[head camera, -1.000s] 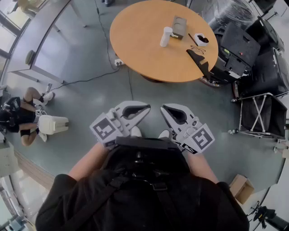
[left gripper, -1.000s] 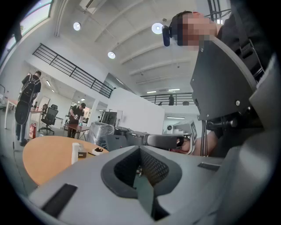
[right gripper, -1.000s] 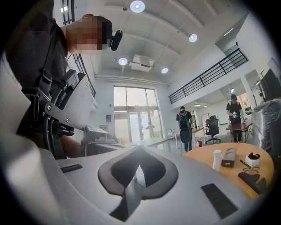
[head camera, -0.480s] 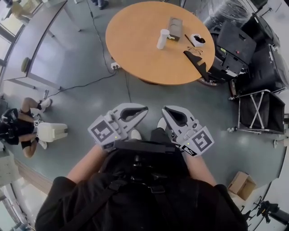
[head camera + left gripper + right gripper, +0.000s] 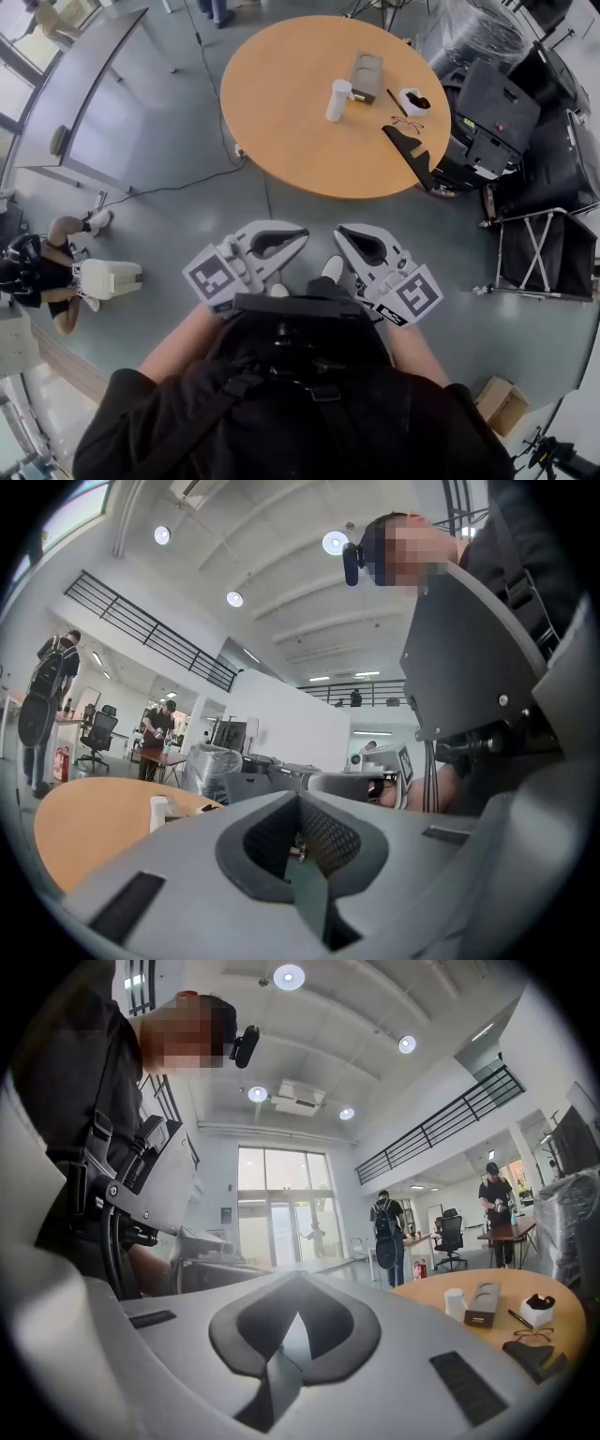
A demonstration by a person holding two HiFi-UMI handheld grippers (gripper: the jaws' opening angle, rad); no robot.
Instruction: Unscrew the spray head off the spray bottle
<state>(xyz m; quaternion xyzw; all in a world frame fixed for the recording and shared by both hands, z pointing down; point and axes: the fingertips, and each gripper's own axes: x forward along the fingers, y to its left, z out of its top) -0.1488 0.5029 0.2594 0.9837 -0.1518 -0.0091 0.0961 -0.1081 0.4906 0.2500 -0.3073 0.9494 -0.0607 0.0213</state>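
Spray bottle (image 5: 339,100) stands upright on the round orange table (image 5: 281,122), well apart from both grippers. It is white, and too small in the head view to make out how its spray head sits.

Left gripper (image 5: 302,236): fingers pressed together, nothing between them. Right gripper (image 5: 340,232): same, tips closed on each other, empty. Both are held side by side in front of the person's body, tips towards the table.

Hidden or cut off:
- The hands on the grippers are hidden in the head view under the marker cubes and the black chest rig (image 5: 300,333); only the forearms show.
- In the left gripper view the lower part of the bottle is cut off by that gripper's own grey body.
- A black flat thing (image 5: 412,148) at the table's near edge: cannot tell what it is.

Differences between views:
- The right gripper view shows the bottle just beside a grey-brown box (image 5: 367,76), with a small white tub (image 5: 413,100) and a pair of glasses (image 5: 405,123) further right. The left gripper view shows none of those three.
- Only the head view shows a person sitting on the floor (image 5: 37,272) at far left, next to a white container (image 5: 109,278).
- Only the gripper views show the ceiling lights and people standing in the background.
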